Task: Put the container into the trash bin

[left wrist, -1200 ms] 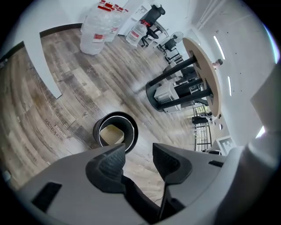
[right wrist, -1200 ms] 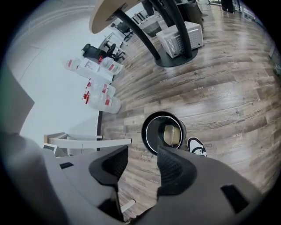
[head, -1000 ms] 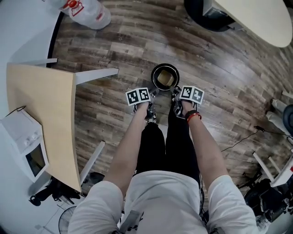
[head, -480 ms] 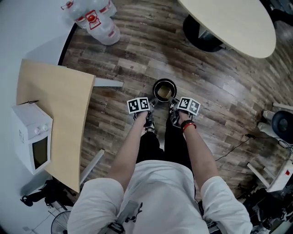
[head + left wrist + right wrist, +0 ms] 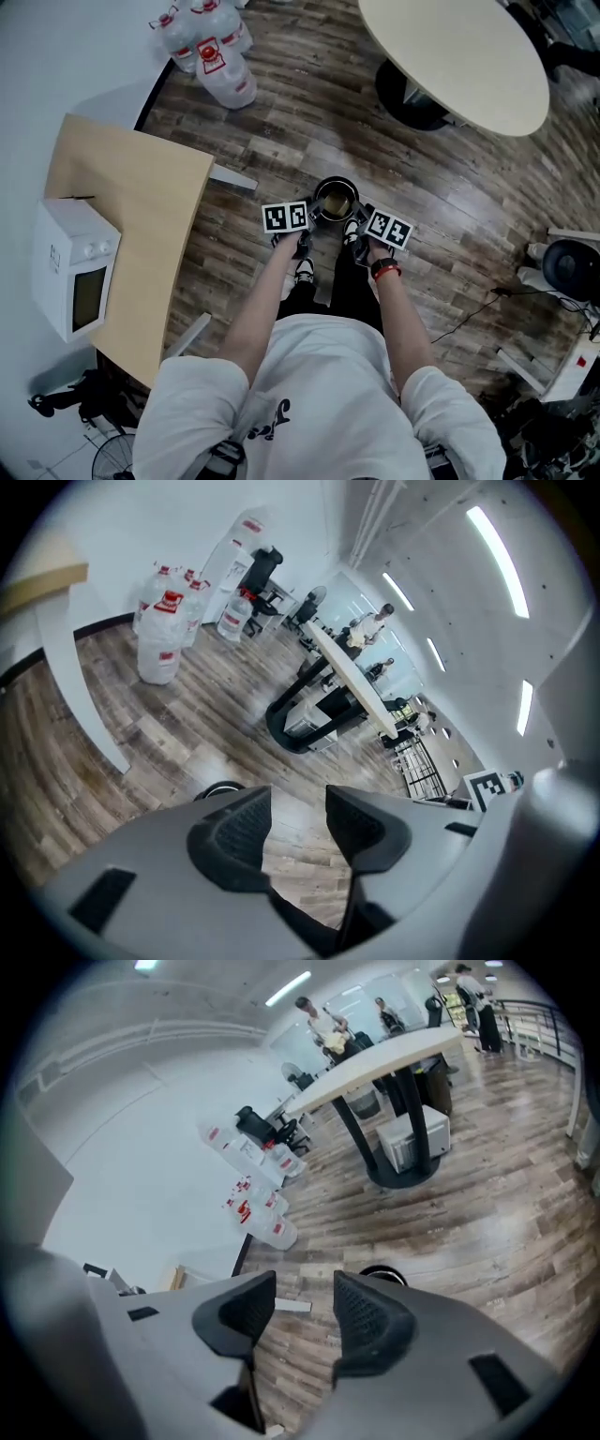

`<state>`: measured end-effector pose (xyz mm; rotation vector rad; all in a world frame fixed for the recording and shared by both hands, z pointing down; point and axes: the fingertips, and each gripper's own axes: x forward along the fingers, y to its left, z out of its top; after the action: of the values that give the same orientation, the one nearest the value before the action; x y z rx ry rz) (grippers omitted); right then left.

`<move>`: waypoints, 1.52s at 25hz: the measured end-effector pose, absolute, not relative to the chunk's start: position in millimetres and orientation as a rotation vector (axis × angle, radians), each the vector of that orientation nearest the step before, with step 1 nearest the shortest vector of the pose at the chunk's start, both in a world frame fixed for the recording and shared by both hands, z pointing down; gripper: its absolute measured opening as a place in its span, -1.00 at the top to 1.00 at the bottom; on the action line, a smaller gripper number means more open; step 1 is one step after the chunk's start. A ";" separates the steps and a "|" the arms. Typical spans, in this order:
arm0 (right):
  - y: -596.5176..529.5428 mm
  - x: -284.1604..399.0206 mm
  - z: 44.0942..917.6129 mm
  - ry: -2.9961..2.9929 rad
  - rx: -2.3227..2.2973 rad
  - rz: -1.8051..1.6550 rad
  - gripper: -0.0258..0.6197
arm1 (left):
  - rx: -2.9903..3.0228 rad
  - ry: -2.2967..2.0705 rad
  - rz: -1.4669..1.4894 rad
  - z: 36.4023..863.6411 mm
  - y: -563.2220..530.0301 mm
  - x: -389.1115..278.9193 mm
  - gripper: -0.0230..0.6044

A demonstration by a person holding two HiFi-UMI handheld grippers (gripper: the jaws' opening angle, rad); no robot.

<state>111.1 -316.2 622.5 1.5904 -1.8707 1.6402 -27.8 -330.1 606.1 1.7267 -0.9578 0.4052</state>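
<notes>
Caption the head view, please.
Left gripper and right gripper, both open and empty, beside the trash bin holding the container.

Both the left gripper (image 5: 298, 813) and right gripper (image 5: 305, 1302) have lifted up away from the trash bin (image 5: 335, 179).

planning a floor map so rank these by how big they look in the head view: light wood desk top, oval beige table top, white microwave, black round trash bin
1. light wood desk top and oval beige table top, too close to rank; the frame crops the table
2. white microwave
3. black round trash bin
</notes>
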 end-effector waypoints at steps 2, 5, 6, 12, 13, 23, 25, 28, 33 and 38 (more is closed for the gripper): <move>-318.1 113.6 602.8 -1.908 1.608 1.539 0.28 | 1.782 -0.978 0.425 589.6 -330.6 -30.1 0.32; -319.8 117.9 573.1 -1.960 1.634 1.423 0.29 | 1.861 -1.010 0.440 563.5 -331.7 -30.1 0.32; -320.1 118.8 563.1 -1.977 1.643 1.389 0.29 | 1.885 -1.017 0.440 555.8 -331.6 -29.7 0.32; -326.7 119.3 510.1 -2.092 1.676 1.199 0.29 | 2.000 -1.064 0.422 511.4 -334.3 -33.7 0.33; -328.5 119.4 502.0 -2.109 1.679 1.170 0.29 | 2.012 -1.072 0.409 503.2 -336.1 -34.4 0.33; -351.3 122.8 418.1 -2.232 1.714 0.947 0.30 | 2.171 -1.192 0.320 412.7 -355.9 -42.5 0.33; -355.4 123.4 400.7 -2.266 1.717 0.915 0.30 | 2.221 -1.207 0.314 395.6 -358.5 -41.3 0.33; -361.5 126.4 374.9 -2.304 1.731 0.853 0.31 | 2.302 -1.232 0.311 368.3 -363.8 -36.8 0.33; -366.8 128.4 338.5 -2.347 1.750 0.744 0.35 | 2.390 -1.265 0.273 331.1 -369.4 -32.2 0.36; -371.8 125.0 307.9 -2.394 1.760 0.665 0.38 | 2.449 -1.284 0.236 301.8 -370.7 -29.9 0.38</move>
<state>125.0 -371.8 307.9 1.7600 -2.3942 0.6650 -29.9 -370.7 301.8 2.4492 -1.2841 0.2363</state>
